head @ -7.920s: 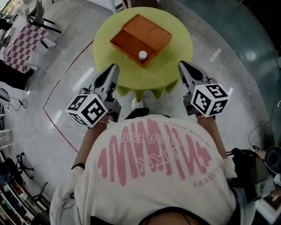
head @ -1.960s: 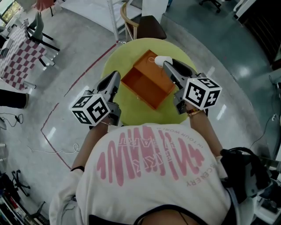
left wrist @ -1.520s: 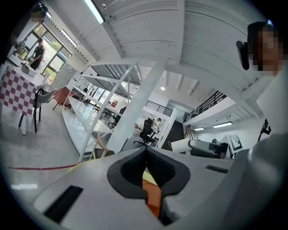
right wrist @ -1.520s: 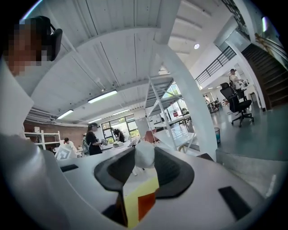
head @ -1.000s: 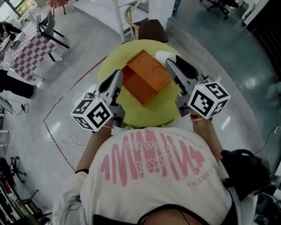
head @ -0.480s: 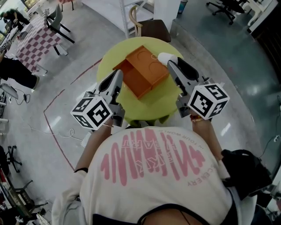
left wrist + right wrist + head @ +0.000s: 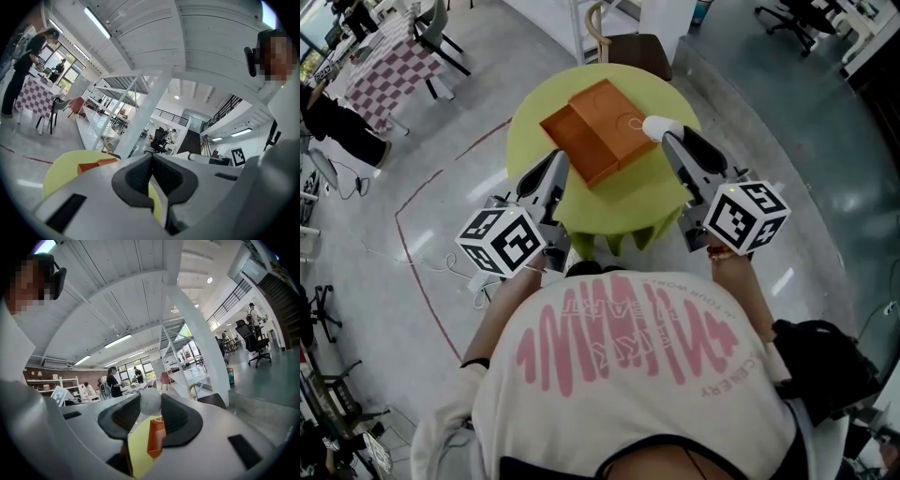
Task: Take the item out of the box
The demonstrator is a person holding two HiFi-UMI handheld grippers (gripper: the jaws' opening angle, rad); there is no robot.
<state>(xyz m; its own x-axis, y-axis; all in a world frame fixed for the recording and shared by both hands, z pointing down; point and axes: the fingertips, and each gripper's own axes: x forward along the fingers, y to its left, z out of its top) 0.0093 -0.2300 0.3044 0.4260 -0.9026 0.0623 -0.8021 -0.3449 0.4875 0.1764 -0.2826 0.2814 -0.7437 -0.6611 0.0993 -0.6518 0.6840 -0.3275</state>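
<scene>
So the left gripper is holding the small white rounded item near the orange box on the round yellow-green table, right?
No: it is the right gripper that holds the small white rounded item, as the right gripper view shows. The rest holds.

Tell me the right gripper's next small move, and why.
Probably lower the right gripper to set the white item on the yellow-green table beside the orange box: its jaws hold the item, already out of the box.

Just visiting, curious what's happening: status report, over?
Left gripper shut, empty. Right gripper shut on white item, clear of the box. Box sits on table. Nothing in the way.
</scene>
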